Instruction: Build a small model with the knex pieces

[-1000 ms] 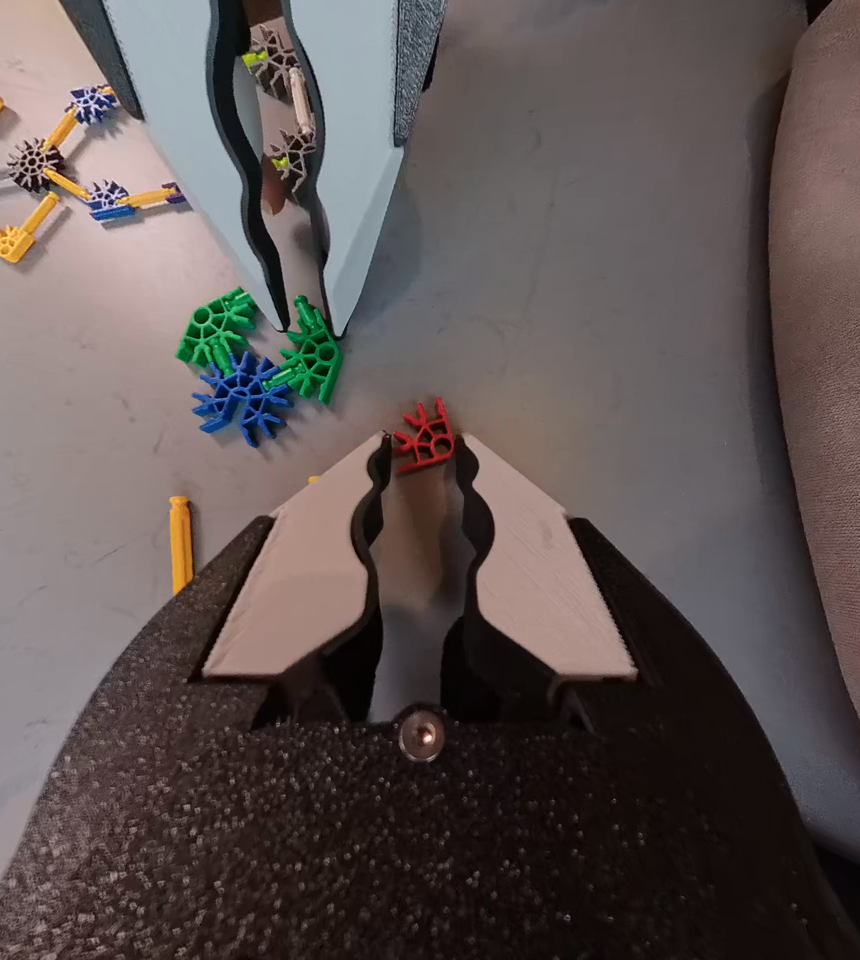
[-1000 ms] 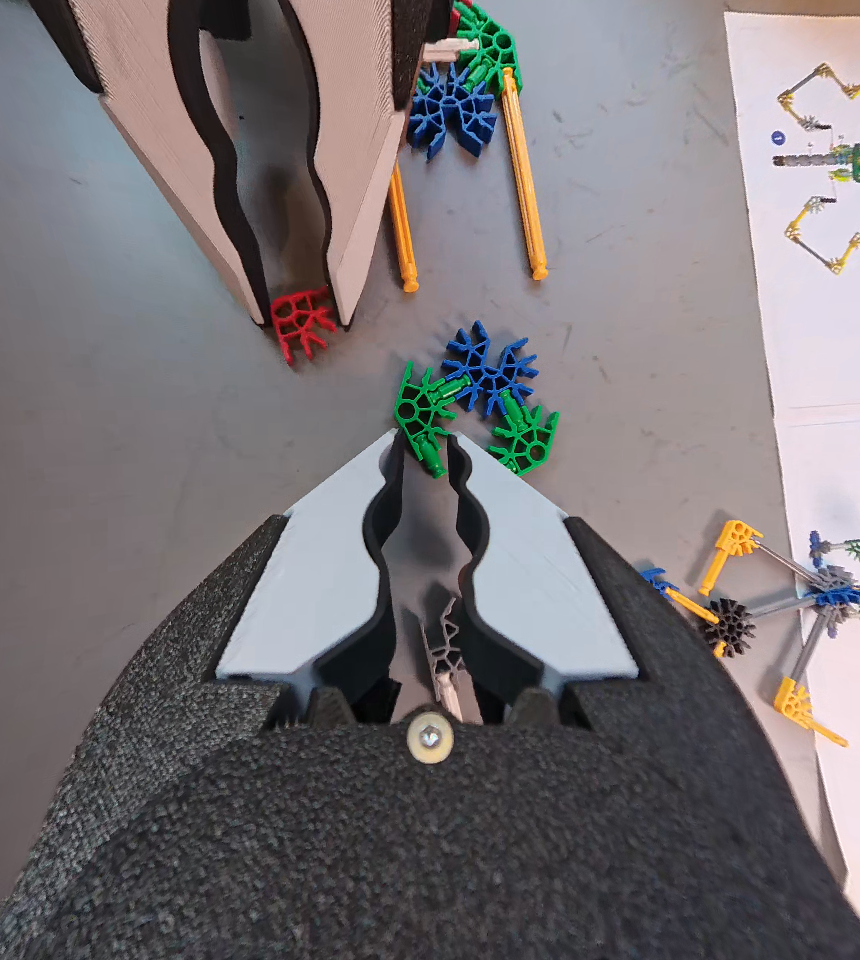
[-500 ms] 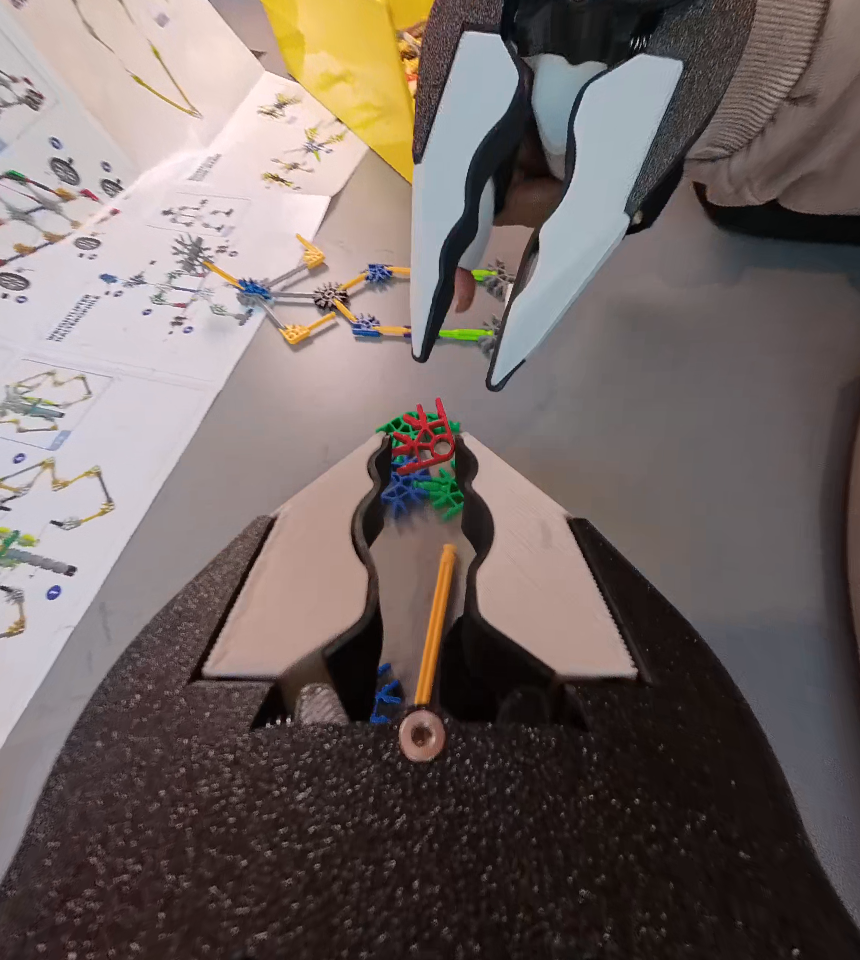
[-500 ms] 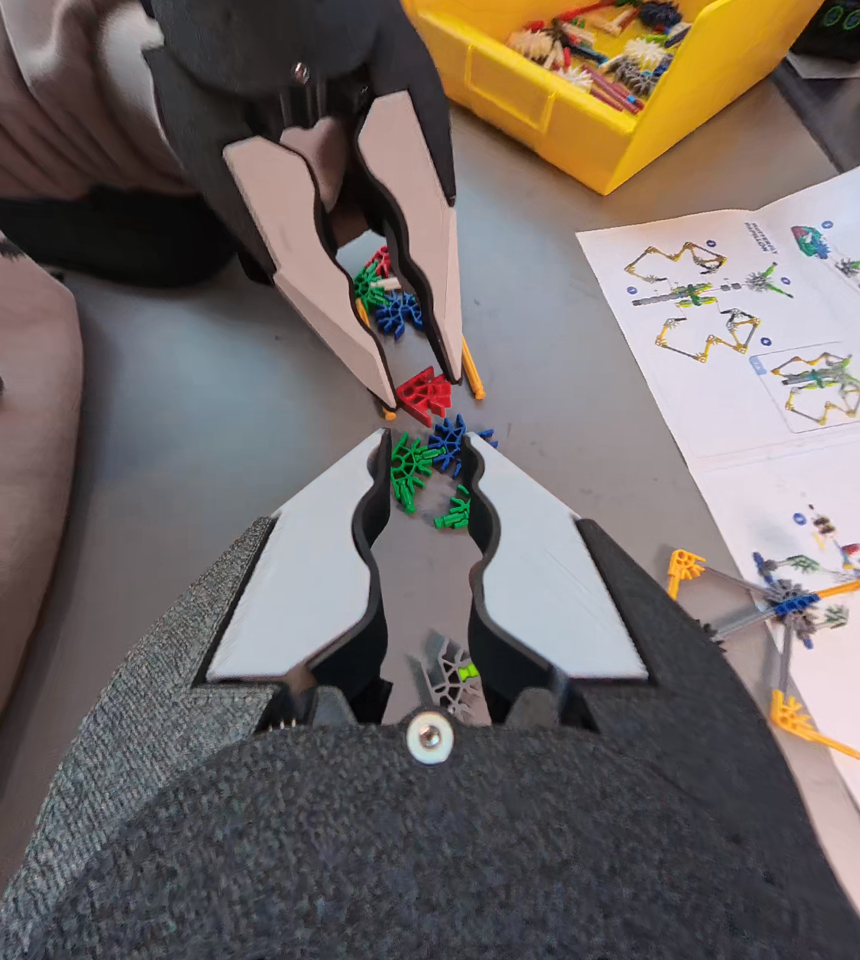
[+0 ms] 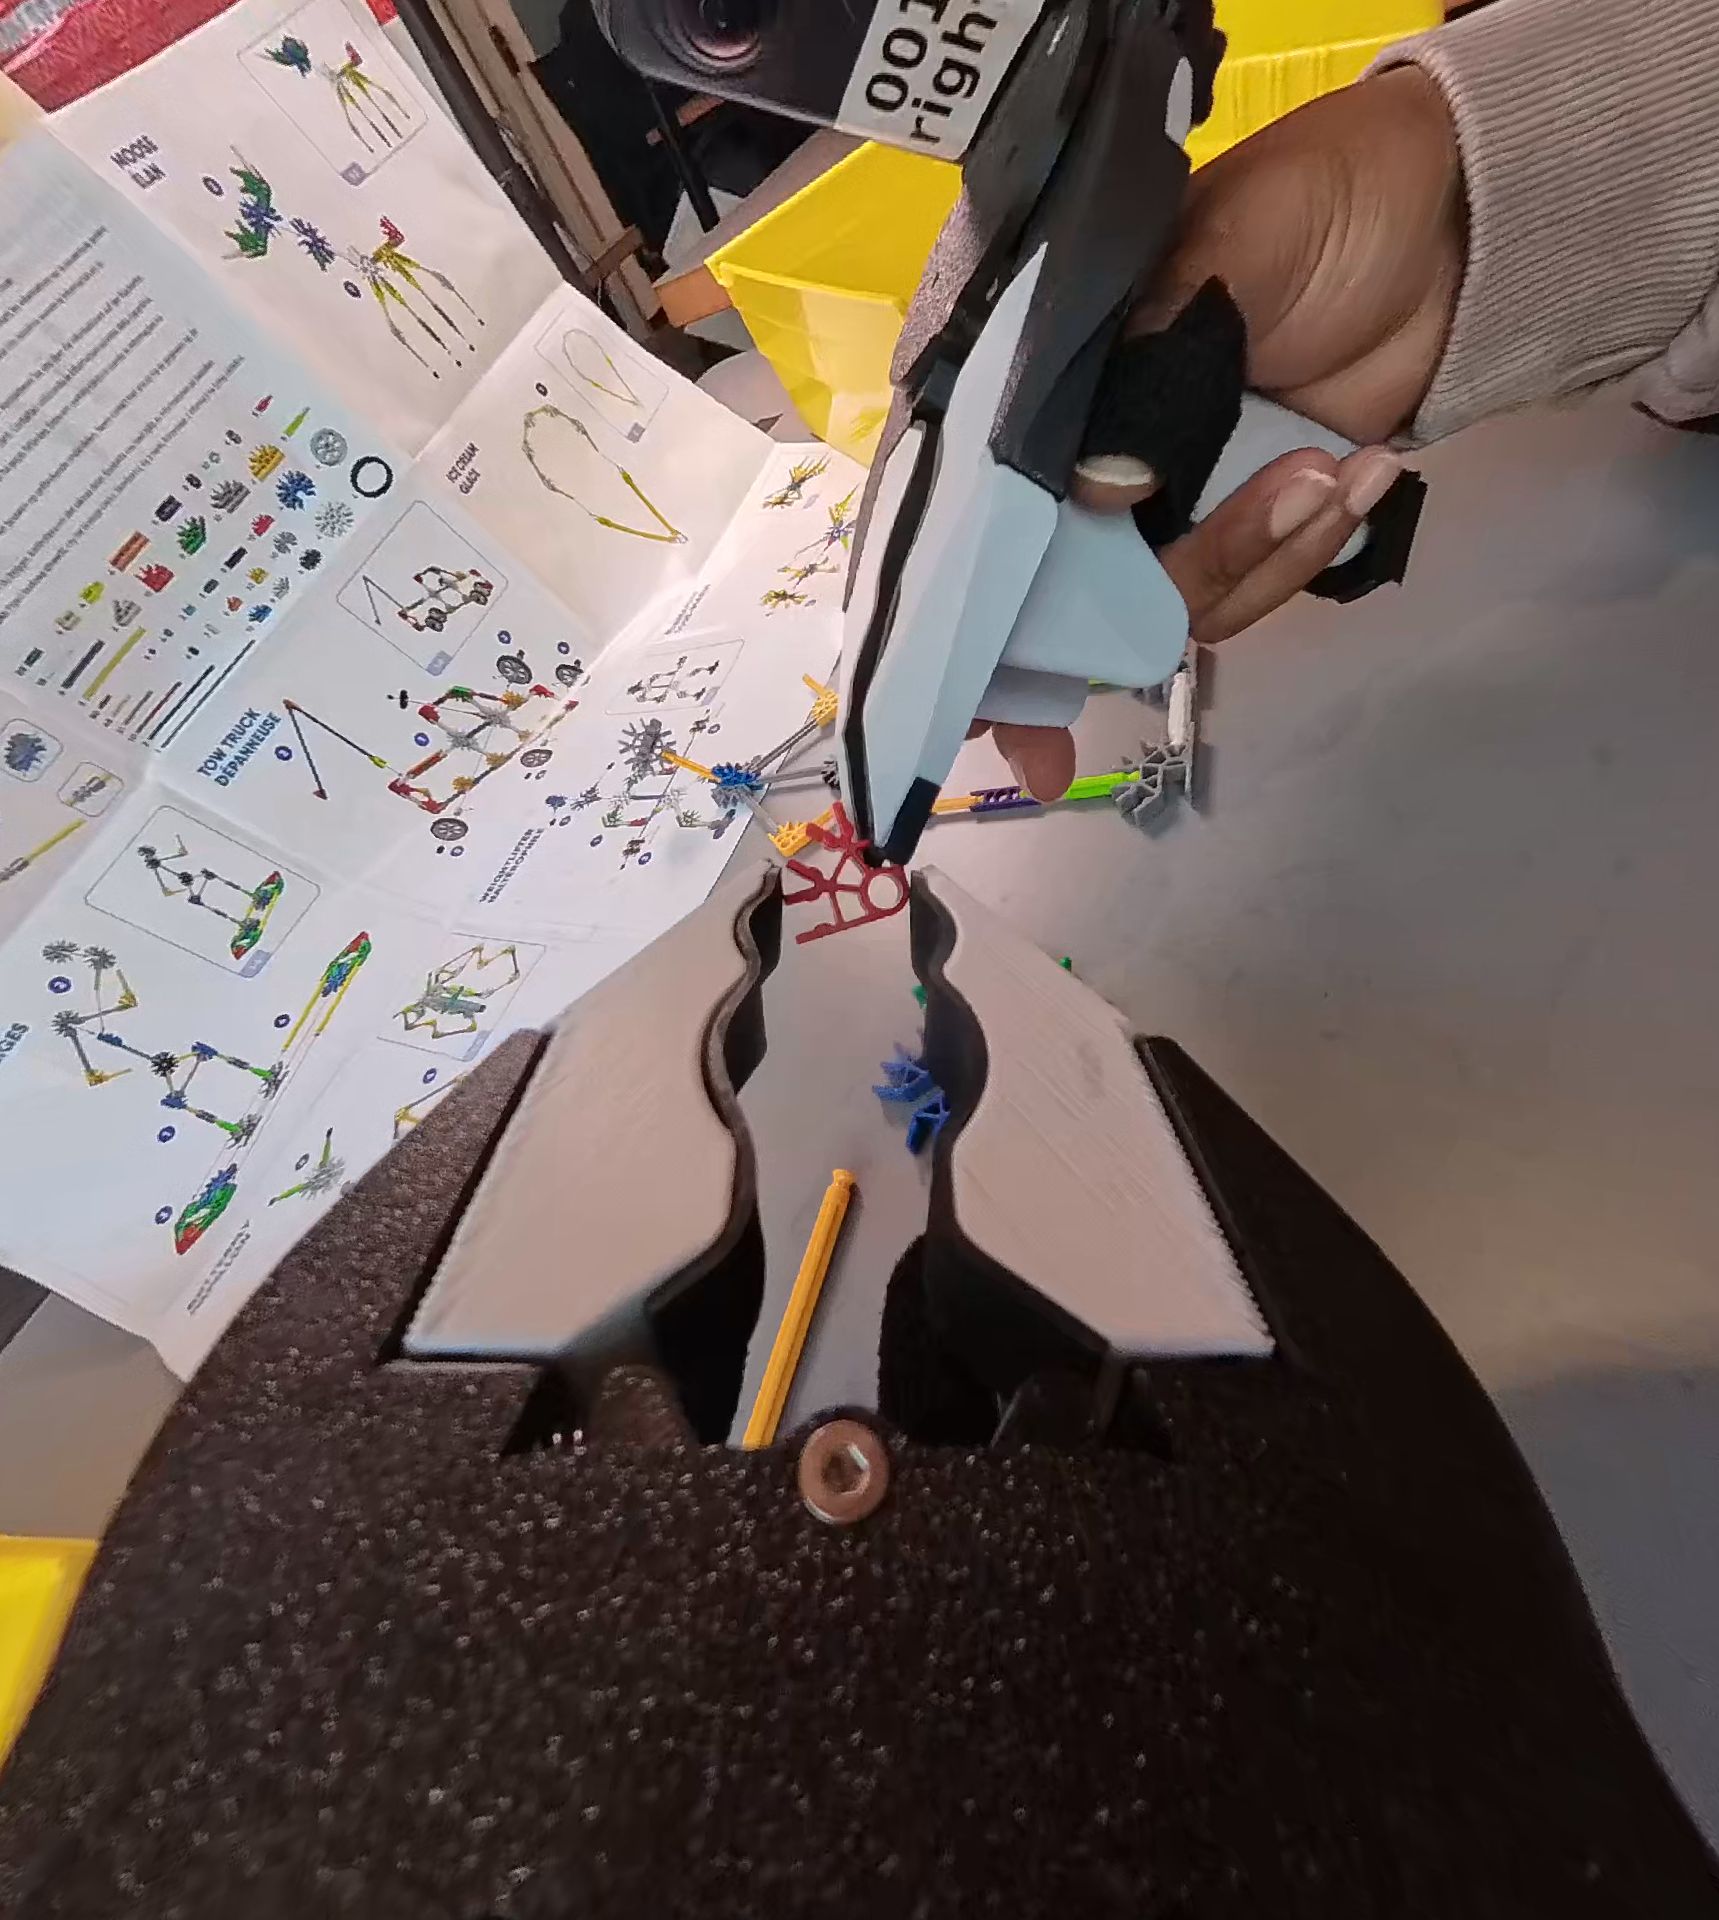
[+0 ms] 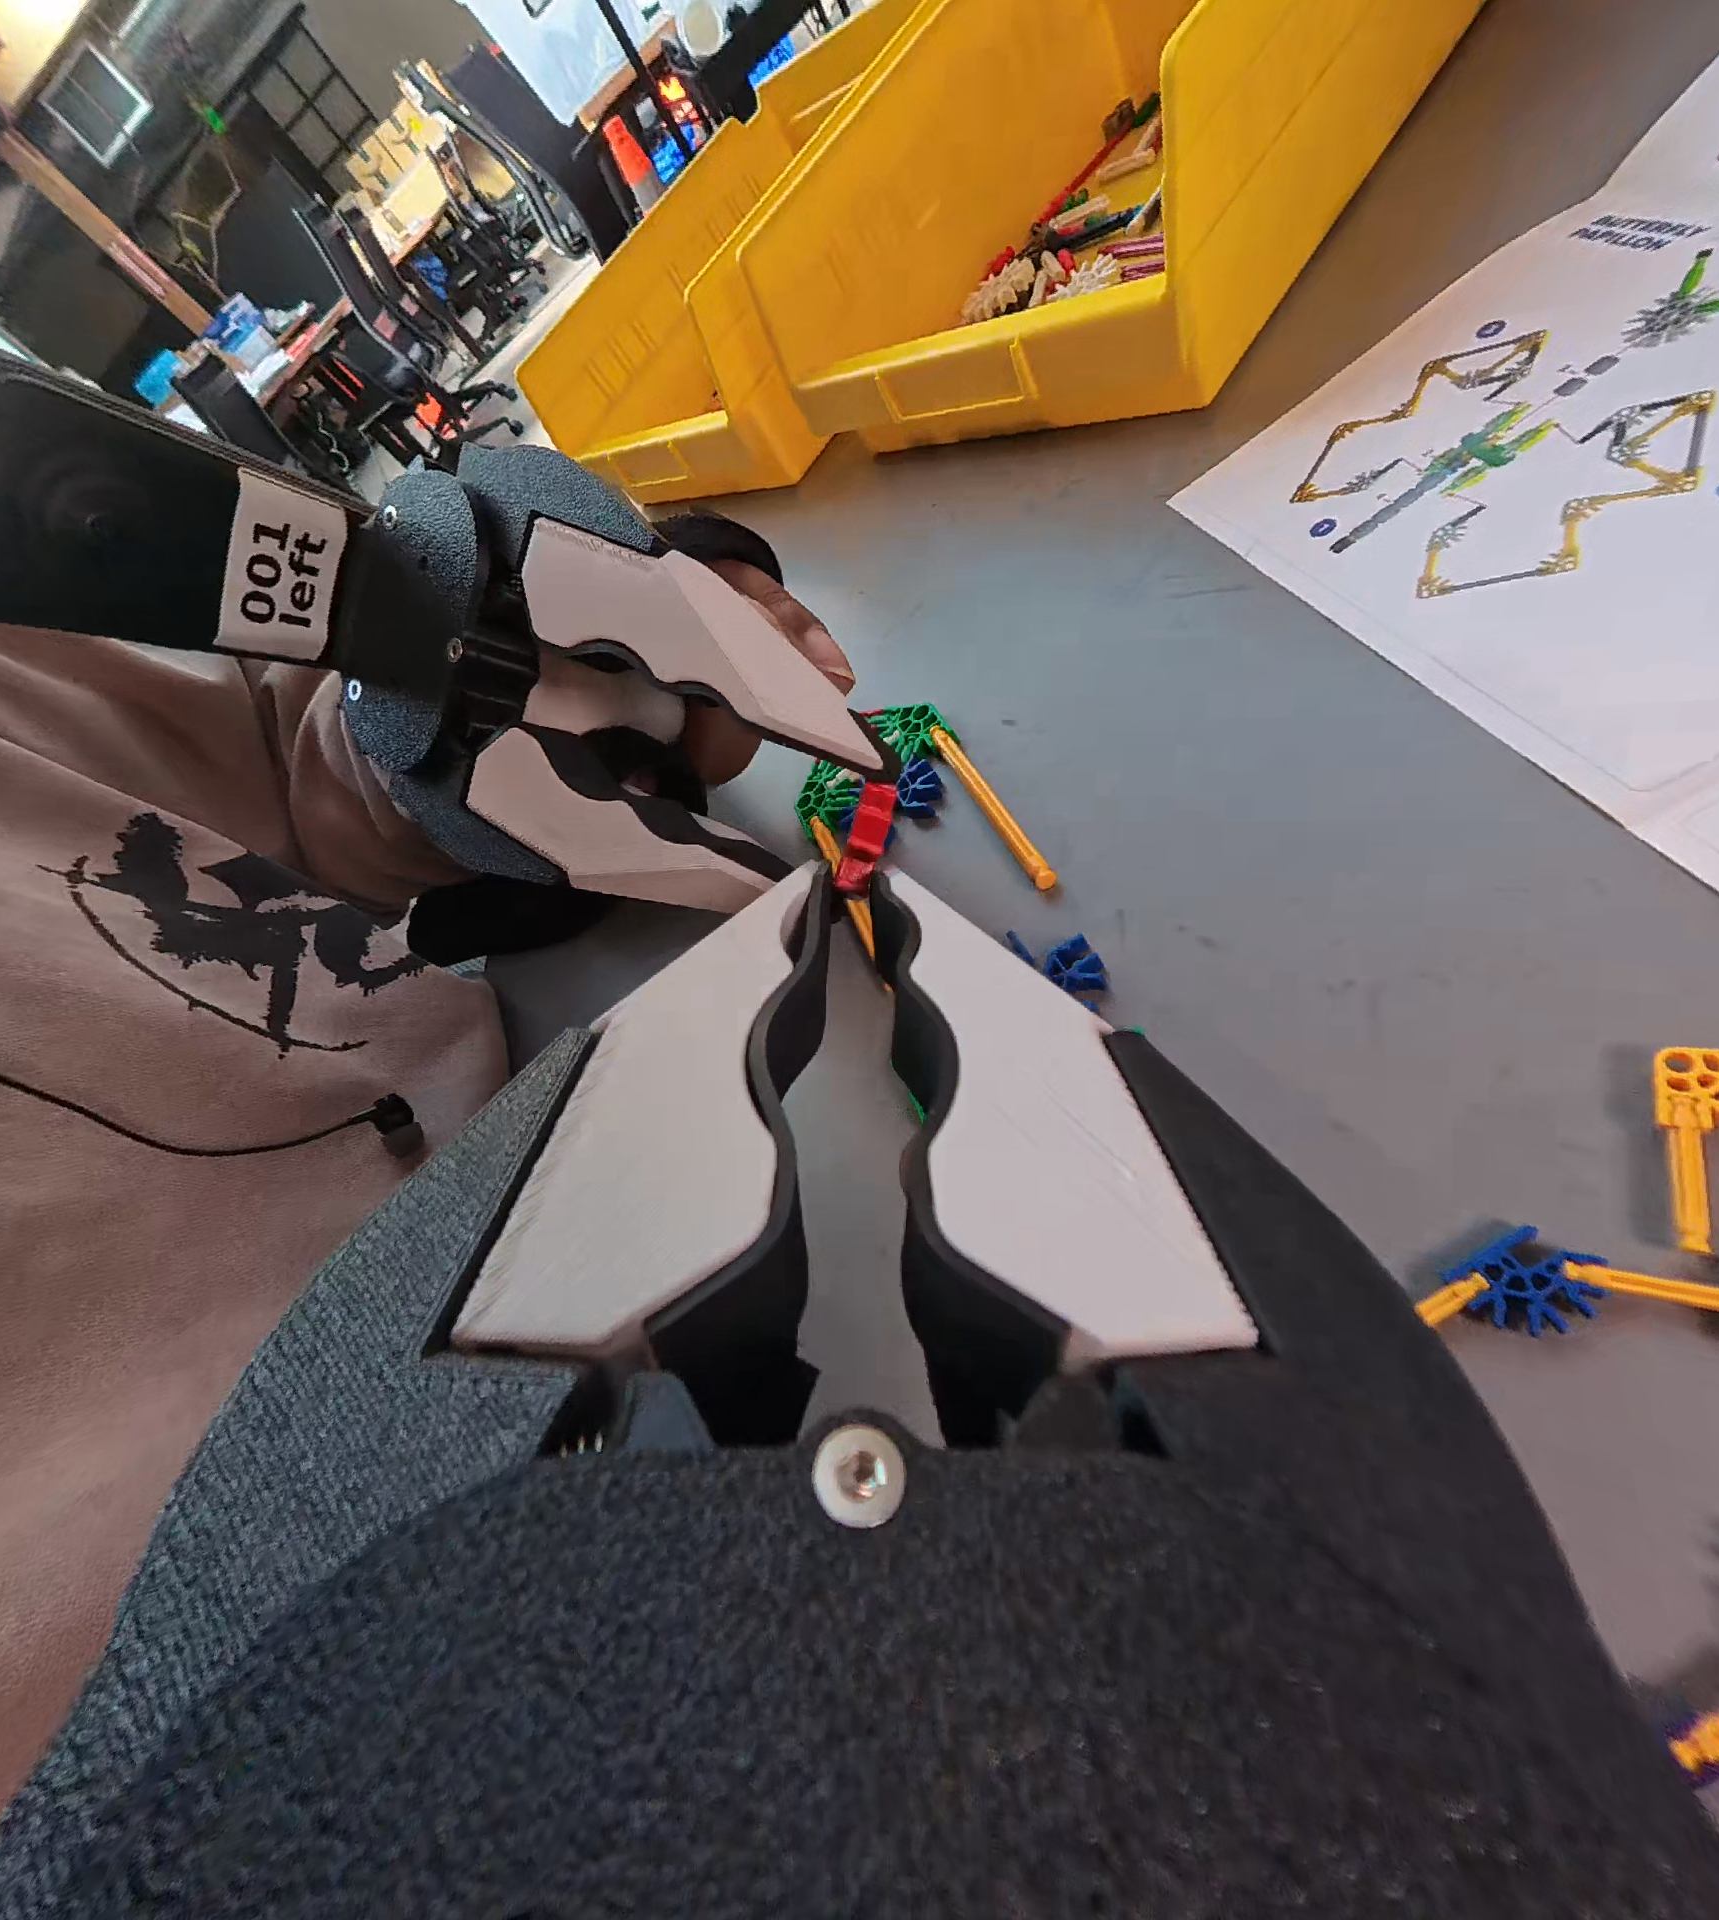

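**Present state.** The left gripper (image 5: 847,894) grips a flat red connector (image 5: 839,888) across its width. The fingers stand at a moderate gap, each tip bearing on an opposite edge. The piece is clear of the grey table (image 5: 1457,935) and sits at centre frame in both views.

The right gripper (image 6: 850,883) meets it tip to tip. Its fingers are drawn narrow and pinch the near end of the connector (image 6: 870,826), which shows edge-on in the right wrist view. In the left wrist view the same tips sit on the connector's upper right corner.

**Grip check.** Both grips are at the extreme tips only — the wavy inner pads touch nothing. The two grippers cross at roughly a right angle, so the two pairs of tips do not overlap on the piece.

**Surroundings.**
- Below the left fingers lie a yellow rod (image 5: 798,1309) and a blue connector (image 5: 912,1091).
- An instruction sheet (image 5: 211,623) fills the left of the frame.
- Yellow bins (image 6: 990,312) stand at upper centre of the right wrist view.

**Change from earlier frames.**
- Half a second ago the right gripper was spread wide and well apart from the red connector; it has since closed onto it.
- One second ago the connector lay on the table at the left tips — it is now lifted.
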`<state>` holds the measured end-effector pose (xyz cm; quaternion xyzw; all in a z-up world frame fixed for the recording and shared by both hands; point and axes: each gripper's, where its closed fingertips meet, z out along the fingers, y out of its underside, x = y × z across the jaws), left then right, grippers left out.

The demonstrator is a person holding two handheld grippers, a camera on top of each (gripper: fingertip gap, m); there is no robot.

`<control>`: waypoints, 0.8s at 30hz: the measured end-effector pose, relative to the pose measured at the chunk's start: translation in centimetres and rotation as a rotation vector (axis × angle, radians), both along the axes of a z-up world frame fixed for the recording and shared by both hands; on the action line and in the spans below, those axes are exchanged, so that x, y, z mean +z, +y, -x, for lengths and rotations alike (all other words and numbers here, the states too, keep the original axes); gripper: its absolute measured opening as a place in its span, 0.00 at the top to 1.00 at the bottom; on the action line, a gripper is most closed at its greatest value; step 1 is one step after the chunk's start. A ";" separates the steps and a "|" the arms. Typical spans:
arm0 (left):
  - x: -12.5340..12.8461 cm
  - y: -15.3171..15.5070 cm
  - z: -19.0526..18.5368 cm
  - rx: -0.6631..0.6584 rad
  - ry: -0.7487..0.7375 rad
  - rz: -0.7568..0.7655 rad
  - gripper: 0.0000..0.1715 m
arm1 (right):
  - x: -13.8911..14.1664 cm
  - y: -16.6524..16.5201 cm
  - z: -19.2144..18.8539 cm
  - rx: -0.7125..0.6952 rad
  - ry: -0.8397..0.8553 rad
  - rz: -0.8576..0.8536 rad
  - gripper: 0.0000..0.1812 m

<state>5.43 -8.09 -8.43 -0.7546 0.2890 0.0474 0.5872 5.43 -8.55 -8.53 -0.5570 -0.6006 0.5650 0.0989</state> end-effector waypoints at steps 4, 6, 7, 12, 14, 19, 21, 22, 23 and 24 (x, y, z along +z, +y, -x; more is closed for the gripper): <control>-0.9 -0.8 -0.9 -0.115 -0.154 0.110 0.85 | -0.4 0.0 -1.1 0.076 -0.012 -0.028 0.97; -1.2 -1.6 -1.8 -0.199 -0.273 0.190 0.84 | -0.5 -0.5 -1.9 0.139 -0.018 -0.051 0.97; -1.1 -1.9 -2.1 -0.229 -0.331 0.225 0.84 | -0.7 -0.7 -2.2 0.160 -0.019 -0.072 0.97; -1.7 -3.7 -3.8 -0.369 -0.466 0.400 0.89 | -2.1 -2.8 -4.8 0.353 -0.070 -0.157 0.97; -3.0 -4.3 -4.3 -0.389 -0.398 0.452 0.91 | -3.3 -3.6 -6.1 0.432 -0.119 -0.209 0.97; -4.5 -4.2 -3.9 -0.344 -0.288 0.467 0.91 | -6.7 -3.1 -7.4 0.470 -0.270 -0.390 0.97; -4.1 -3.7 -3.2 -0.312 -0.300 0.442 0.91 | -7.2 -2.5 -7.0 0.435 -0.279 -0.447 0.96; -3.7 -3.3 -2.8 -0.292 -0.310 0.421 0.91 | -7.3 -2.1 -6.7 0.413 -0.277 -0.472 0.92; -3.1 -3.0 -2.2 -0.270 -0.323 0.395 0.90 | -7.2 -1.7 -6.3 0.384 -0.270 -0.493 0.91; -2.5 -2.6 -1.5 -0.241 -0.336 0.362 0.90 | -7.0 -1.2 -5.9 0.351 -0.257 -0.507 0.90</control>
